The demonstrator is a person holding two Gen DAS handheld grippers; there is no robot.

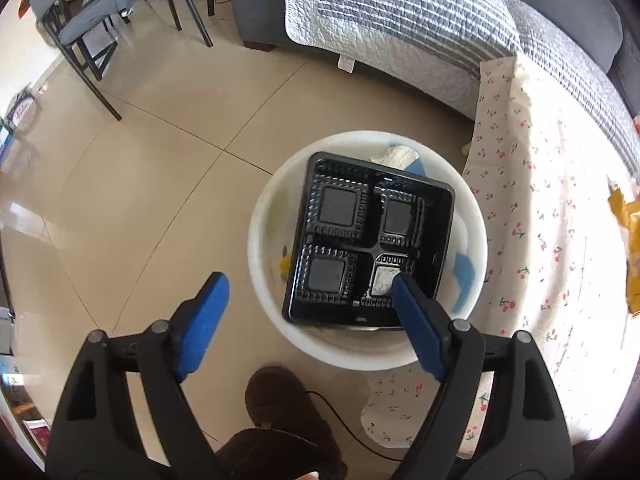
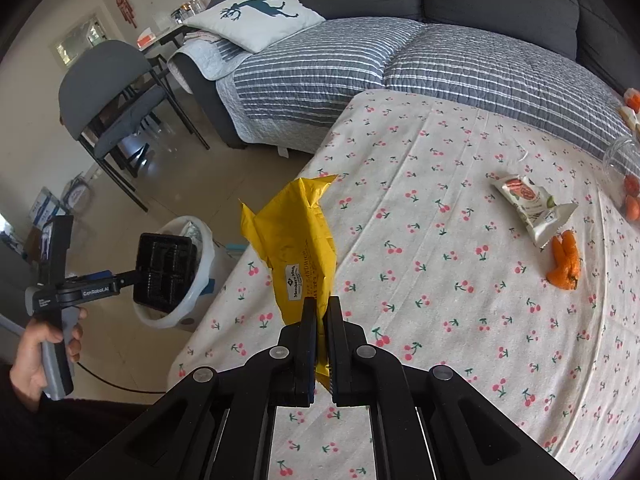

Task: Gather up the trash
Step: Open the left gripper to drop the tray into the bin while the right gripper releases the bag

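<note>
Two snack leftovers on cherry tablecloth, right hand-held gripper pinching yellow wrapper, left one spread (empty) over bin.

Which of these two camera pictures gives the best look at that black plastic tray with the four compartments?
The left wrist view. It looks almost straight down on the black tray, lying in the white bin, all four compartments clear. The right wrist view shows the tray small and dark at the left, seen at an angle at the bin, its compartments hard to make out.
</note>
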